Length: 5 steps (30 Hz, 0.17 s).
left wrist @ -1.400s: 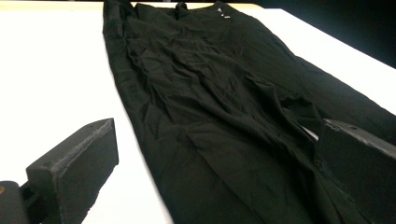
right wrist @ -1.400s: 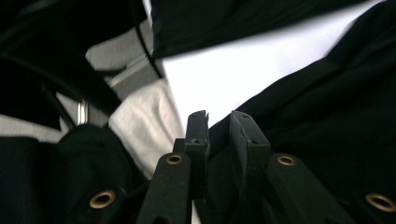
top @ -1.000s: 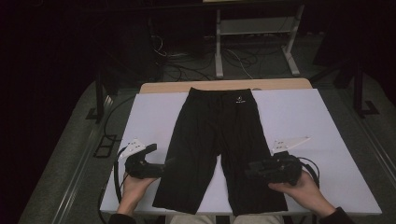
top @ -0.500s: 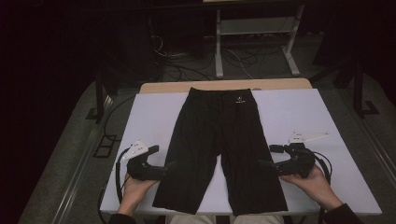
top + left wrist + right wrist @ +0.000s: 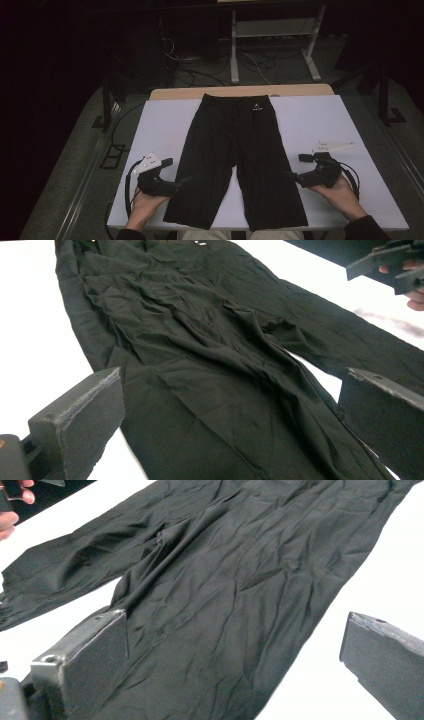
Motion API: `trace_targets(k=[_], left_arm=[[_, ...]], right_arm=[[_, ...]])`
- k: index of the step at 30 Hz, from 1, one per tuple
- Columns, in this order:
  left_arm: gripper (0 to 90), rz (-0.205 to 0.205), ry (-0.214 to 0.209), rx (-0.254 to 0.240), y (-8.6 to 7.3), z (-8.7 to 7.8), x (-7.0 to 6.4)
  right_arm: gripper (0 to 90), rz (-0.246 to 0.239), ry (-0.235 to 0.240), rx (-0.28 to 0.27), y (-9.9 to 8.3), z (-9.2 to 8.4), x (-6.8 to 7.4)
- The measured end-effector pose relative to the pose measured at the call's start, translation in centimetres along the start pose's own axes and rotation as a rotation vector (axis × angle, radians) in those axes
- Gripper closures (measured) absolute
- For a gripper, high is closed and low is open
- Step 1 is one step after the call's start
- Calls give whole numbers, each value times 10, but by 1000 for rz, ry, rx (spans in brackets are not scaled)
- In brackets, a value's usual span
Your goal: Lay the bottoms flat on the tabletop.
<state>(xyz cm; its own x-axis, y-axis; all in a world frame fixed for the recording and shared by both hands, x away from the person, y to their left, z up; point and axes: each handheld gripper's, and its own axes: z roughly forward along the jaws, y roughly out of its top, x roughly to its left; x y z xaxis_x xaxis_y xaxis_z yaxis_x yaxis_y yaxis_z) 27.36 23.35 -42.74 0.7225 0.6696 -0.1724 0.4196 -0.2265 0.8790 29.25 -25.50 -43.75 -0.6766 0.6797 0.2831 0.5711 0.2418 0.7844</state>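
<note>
Your left gripper (image 5: 176, 185) sits with jaws wide at the outer edge of the shorts (image 5: 235, 155), one leg's cloth lying between them. Your right gripper (image 5: 295, 177), jaws wide too, is just beside the other leg on the table (image 5: 165, 120), hem edge between them.

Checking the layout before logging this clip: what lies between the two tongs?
In the high view, the black shorts lie flat between the left tongs and the right tongs, both leg ends spanning that stretch.
</note>
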Motion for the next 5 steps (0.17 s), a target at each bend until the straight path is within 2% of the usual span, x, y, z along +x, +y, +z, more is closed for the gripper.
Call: trace_targets(k=[5], left_arm=[[0, 11, -3, 14, 0, 1, 0]], right_arm=[[0, 8, 0, -18, 0, -2, 0]])
